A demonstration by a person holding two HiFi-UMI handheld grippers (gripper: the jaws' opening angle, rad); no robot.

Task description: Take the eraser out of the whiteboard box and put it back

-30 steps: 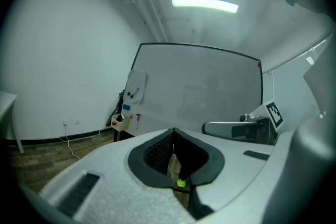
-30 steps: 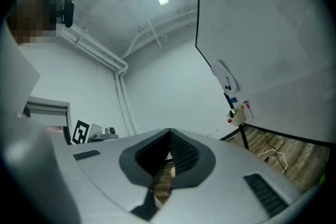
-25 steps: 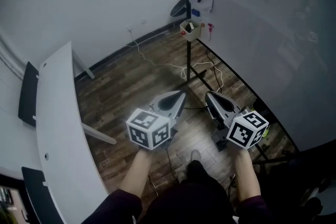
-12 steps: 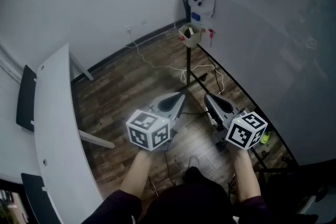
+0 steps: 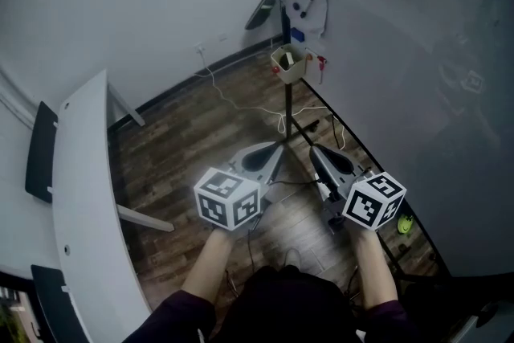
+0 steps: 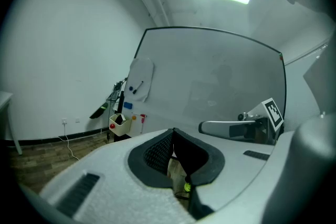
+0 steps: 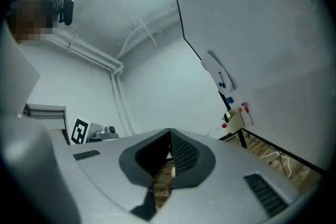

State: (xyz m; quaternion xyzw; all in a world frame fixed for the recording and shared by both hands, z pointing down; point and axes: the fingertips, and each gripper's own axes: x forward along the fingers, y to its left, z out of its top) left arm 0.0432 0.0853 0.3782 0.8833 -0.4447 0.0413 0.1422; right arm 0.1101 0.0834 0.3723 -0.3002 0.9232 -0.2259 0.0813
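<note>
Black-and-white square markers on each gripper's cube are the only print showing. The left gripper (image 5: 275, 149) and the right gripper (image 5: 314, 149) are pointing side by side over the wooden floor (image 5: 201, 132), each with its jaws pressed together on nothing. The cream whiteboard box (image 5: 290, 65) is hanging on the stand post at the edge of the whiteboard (image 5: 401, 52), well ahead of both grippers. The eraser (image 5: 287, 57) is sitting inside it, its dark top poking above the rim. The box is appearing left of the jaws in the left gripper view and right of them in the right gripper view.
</note>
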